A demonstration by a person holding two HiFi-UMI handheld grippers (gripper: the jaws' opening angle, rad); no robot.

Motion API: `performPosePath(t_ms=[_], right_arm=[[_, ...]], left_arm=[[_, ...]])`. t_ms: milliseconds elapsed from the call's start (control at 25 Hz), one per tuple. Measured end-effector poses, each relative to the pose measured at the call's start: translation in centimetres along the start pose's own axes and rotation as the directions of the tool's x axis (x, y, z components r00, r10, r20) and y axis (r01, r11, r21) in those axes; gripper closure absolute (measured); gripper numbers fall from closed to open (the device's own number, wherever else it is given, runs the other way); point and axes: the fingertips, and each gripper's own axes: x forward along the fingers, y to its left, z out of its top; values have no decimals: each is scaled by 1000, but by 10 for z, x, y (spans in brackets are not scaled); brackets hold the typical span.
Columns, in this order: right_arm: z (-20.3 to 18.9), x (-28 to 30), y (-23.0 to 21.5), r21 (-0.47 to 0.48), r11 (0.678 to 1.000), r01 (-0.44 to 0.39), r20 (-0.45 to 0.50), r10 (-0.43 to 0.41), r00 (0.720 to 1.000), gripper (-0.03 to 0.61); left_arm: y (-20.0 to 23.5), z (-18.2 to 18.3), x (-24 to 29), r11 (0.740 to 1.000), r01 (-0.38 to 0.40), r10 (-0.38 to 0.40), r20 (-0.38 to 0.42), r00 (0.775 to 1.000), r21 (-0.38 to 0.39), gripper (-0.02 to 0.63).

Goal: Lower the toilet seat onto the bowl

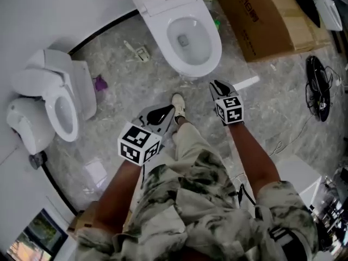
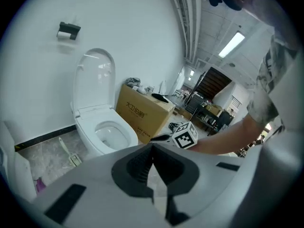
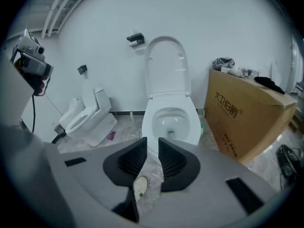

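Left tool (image 1: 161, 113) pinched closed and right tool (image 1: 220, 87) slightly parted both hang empty at the near side, while the toilet seat (image 1: 214, 45) far ahead seems already flat on the bowl (image 1: 185, 38), so check it lies flush

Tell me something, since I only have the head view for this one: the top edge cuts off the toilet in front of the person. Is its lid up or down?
Observer: Up. In the right gripper view the lid stands upright against the wall, above the bowl.
Operator: From above I can't judge the right gripper's jaws. Open or shut?
Observer: Open. The right gripper has its jaws apart with nothing between them. Only the floor and a shoe show through the gap.
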Motion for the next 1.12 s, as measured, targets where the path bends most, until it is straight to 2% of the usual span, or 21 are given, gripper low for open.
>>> performPosePath(t_ms=[80,440,640,840,1120], right_arm=[[10,-32,17,-8,1000,-5,37,5,999,517],[39,-179,76,-96,993,-64,100,73,992,540],[43,-253,95,-89,990,-108,103,117,988,550],[58,-299,94,-175,963,-204,115,225,967,555],[64,-367,82,-289,906,-310,71,343,936,555]], left_arm=[[-16,-8,-20,1000,-18,18,26,999,-9,591],[-103,-23,-86,999,-41,43,117,992,-25,591],[-150,-26,-109,999,-41,43,108,993,-14,591],[-186,-3,-111,995,-100,99,151,984,-3,591],[-257,21,-90,990,-126,136,186,973,-65,591]])
